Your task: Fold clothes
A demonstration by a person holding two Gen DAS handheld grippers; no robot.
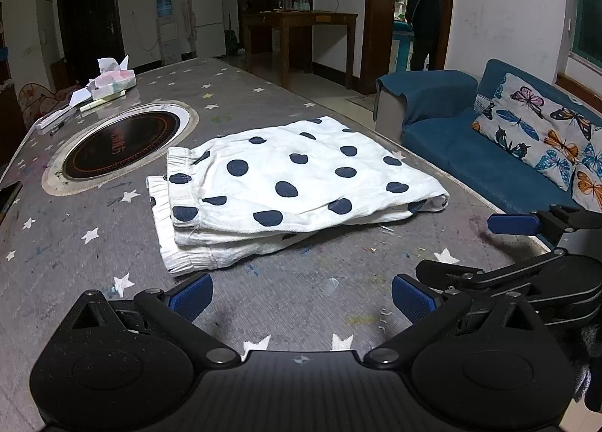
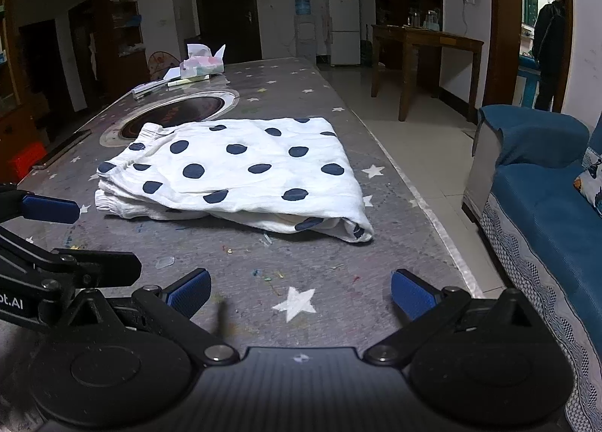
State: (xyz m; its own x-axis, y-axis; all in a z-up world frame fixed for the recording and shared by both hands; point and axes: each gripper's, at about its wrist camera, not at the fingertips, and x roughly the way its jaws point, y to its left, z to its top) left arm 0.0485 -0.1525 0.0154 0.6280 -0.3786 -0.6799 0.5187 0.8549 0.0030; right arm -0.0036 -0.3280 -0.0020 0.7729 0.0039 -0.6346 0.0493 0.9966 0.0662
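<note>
My two claws over the star-print desk [image 1: 67, 228], one garment between task and camera. From the left: a tissue pack [image 1: 113, 80] w/ loose papers at the far corner, then one round inset cooktop [image 1: 120, 142], then the folded polka-dot clothes [image 1: 293, 183], white w/ navy dots, lying flat mid-desk, waistband end toward the cooktop. It's stacked in layers; how many I can't tell. Left claw [image 1: 301, 298] spread wide, nothing in it, just short of the garment's near edge. Right claw [image 2: 301, 292] likewise released and empty, beside it on my right. Each cam catches only part of the other claw at its frame edge. Left cam alone shows the butterfly cushion [image 1: 541, 131] on the blue sofa [image 1: 470, 161]; right cam cuts the sofa off but shows a dark cabinet at far left. One person [image 1: 427, 6] stands in the doorway, back turned, small and dim.
</note>
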